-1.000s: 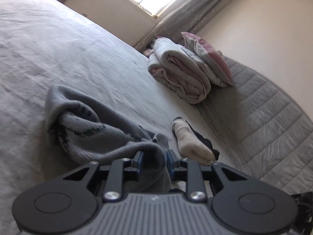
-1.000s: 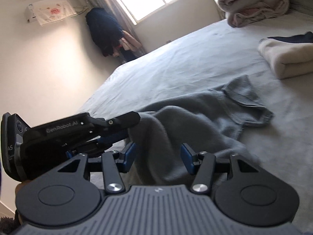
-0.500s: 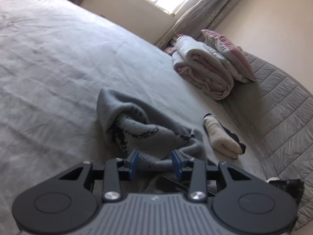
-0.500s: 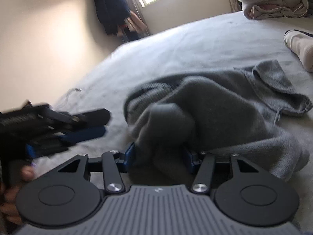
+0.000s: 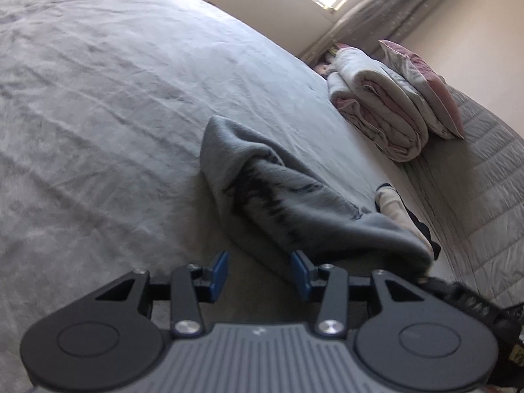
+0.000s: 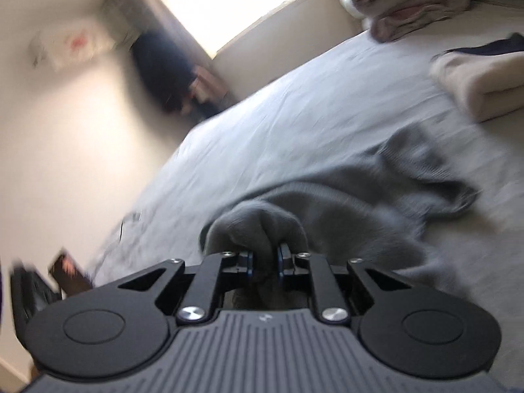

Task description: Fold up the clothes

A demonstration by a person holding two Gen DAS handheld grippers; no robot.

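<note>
Grey knit sweater (image 5: 288, 203) now out from between the left gripper (image 5: 260, 273) pads; a second ago bunched right there, half a second ago just ahead of them. Left jaws opening, blue pads well apart, only bed sheet (image 5: 98, 124) between them, sweater edge just beside the right-hand pad. Right gripper (image 6: 264, 262) the reverse: earlier wide with cloth loose between the pads, now closing and pinching a puffed fold of the same sweater (image 6: 344, 209), fabric bulging over both fingertips. Right view now heavily blurred, sharper before.

Sweater itself: still unfolded, lying crumpled on the sheet near the middle of the bed, one flat end stretched away from the left gripper, dark jagged pattern showing along a ridge, near end lifted into a rounded hump toward the right gripper. In the right view a sleeve or hem trailing out flat to the far side.

Around it: folded cream garment (image 6: 481, 88) with something dark navy behind it, apart from the sweater, toward the quilted headboard (image 5: 484, 177). Further on, rolled pale duvet (image 5: 380, 111) with a pink-edged pillow (image 5: 425, 88) leaning on it. Bright window (image 6: 235, 3) and curtain beyond; dark clothing (image 6: 163, 68) hanging in the corner, too blurred for detail. Part of the left gripper's black body at the lower left edge of the right view.
</note>
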